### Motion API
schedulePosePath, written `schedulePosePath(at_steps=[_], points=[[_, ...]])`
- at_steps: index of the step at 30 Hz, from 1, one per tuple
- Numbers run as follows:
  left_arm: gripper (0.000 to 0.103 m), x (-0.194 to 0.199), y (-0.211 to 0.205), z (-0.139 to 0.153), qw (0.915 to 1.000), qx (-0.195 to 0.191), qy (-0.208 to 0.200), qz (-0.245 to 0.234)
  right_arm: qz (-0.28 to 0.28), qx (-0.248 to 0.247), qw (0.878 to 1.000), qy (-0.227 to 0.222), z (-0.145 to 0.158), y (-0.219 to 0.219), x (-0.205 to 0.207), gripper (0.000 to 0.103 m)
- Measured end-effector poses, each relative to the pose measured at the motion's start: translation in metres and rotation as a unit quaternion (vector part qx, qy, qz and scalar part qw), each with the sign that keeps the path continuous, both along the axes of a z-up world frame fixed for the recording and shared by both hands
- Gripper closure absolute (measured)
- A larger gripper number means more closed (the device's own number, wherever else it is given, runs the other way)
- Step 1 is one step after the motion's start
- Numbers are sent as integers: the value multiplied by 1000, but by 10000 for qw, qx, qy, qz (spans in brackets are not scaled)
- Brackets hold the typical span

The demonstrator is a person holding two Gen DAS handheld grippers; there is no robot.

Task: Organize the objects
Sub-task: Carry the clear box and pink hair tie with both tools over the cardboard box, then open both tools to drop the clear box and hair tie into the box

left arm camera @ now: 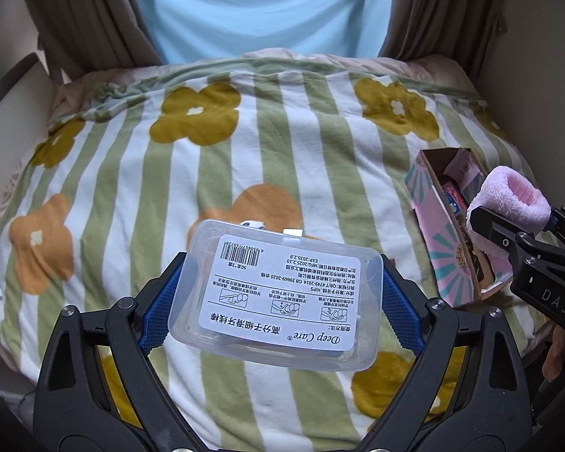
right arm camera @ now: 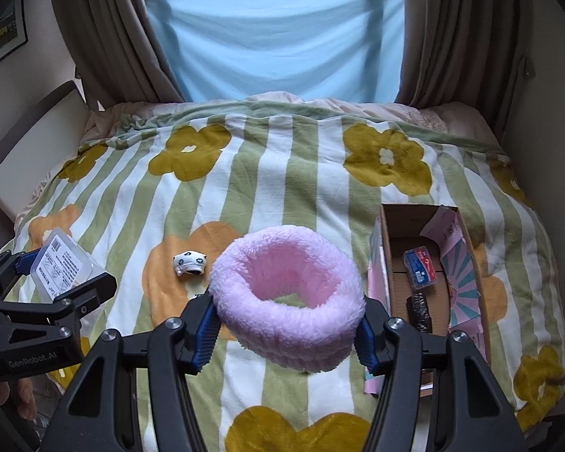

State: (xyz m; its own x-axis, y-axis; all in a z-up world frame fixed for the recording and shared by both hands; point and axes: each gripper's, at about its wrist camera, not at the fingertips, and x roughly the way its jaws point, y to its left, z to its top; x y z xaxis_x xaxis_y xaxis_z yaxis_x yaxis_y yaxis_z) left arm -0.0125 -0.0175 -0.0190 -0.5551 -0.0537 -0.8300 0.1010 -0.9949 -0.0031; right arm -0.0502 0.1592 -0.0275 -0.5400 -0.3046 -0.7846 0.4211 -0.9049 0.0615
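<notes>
Left wrist view shows the left gripper (left arm camera: 278, 297) raised above the bed (left arm camera: 139, 173), jaws clamping a clear plastic box (left arm camera: 282, 293); left of the cardboard box (right arm camera: 429, 282), the right gripper (right arm camera: 288, 329) clasps a pink fluffy band (right arm camera: 286, 293).

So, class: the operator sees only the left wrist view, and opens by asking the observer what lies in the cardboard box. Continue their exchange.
Observer: A small blue case and a dark packet lie in the cardboard box.
Operator: What hides behind my floss box?
Observer: A small white figurine on the blanket.
Operator: Is the pink band squashed?
Observer: No, the pink fluffy band is an open ring in the right gripper.
</notes>
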Motion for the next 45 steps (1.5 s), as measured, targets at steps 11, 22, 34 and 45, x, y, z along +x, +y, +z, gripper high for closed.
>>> schedulePosePath(at_steps=[11,22,34,45], points=[[11,-59,72,5,9956,28,39,-939,-772,153,9969,7,-2,70,-24,48],[11,-140,177,-22,9756,-7,-74,-2193,-1561,311,9868,-283,-39,143,-55,48],[11,-225,299,-103,9410,-311,-612,-3313,-1666,563,9794,-995,-135,181,-93,48],[11,-251,369,-192,9043,-649,-1230,-4035,-1630,421,9742,-1502,-198,183,-105,47]])
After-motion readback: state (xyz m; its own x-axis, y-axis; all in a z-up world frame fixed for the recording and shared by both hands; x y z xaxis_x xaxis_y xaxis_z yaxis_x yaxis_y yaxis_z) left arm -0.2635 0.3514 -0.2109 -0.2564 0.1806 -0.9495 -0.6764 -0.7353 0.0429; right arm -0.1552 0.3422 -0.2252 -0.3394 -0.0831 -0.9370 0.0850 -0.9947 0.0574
